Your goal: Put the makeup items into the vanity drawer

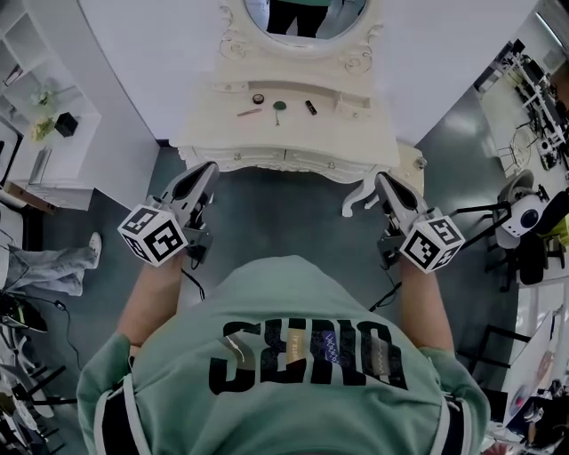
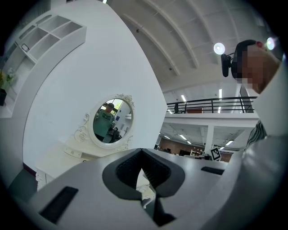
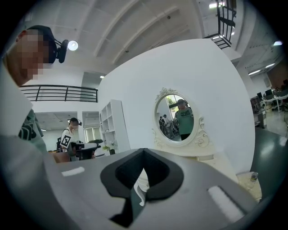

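Observation:
A cream vanity [image 1: 293,142] with an oval mirror [image 1: 302,16] stands ahead of me, its drawer fronts [image 1: 286,161] closed. On its top lie a pink pencil [image 1: 250,112], a small round compact [image 1: 258,99], a green-headed brush [image 1: 279,107] and a black lipstick [image 1: 311,107]. My left gripper [image 1: 205,171] hovers just in front of the vanity's left corner, shut and empty. My right gripper [image 1: 384,181] hangs by the right corner, also shut with nothing in it. Both gripper views tilt upward at the mirror [image 2: 112,120] [image 3: 177,117]; the items are hidden there.
White shelving [image 1: 40,98] lines the left wall, and a person's legs [image 1: 53,263] stand beside it. A cream stool [image 1: 411,163] sits at the vanity's right. Tripods and gear [image 1: 526,218] crowd the far right. Another person [image 3: 69,134] stands at the left of the right gripper view.

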The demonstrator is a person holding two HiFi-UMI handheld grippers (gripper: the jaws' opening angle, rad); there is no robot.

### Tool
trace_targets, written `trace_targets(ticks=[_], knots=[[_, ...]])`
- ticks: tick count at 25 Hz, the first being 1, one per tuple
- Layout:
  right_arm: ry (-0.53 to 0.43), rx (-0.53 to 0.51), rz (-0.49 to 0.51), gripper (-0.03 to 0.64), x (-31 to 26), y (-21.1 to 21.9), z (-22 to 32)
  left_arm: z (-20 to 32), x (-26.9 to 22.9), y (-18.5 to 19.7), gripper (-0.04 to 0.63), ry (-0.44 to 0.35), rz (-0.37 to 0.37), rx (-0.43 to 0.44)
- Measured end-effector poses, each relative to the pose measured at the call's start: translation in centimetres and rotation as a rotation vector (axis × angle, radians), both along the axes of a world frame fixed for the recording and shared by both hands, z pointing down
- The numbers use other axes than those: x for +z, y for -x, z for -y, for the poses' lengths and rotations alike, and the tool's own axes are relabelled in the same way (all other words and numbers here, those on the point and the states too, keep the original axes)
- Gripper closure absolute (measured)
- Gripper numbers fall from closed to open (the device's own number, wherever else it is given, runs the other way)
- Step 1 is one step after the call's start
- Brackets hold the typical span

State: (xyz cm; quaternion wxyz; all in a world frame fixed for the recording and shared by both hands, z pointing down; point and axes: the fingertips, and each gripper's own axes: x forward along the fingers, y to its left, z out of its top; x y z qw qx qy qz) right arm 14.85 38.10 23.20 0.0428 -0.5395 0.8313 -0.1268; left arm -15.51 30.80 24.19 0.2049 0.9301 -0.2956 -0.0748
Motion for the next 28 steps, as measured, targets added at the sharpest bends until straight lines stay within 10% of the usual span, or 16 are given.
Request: trace_targets(ticks=[16, 28], knots=[[0.023, -0.132, -0.068, 0.609, 1.8, -1.1, 7.2, 4.3, 2.8, -8.2, 0.597, 0.024, 0.013, 0.054], [0.032, -0.074, -0.067, 0.609, 4.4, 4.5, 29.2, 27.3, 5.1, -6.2, 0.597, 0.003, 0.031, 0.233]])
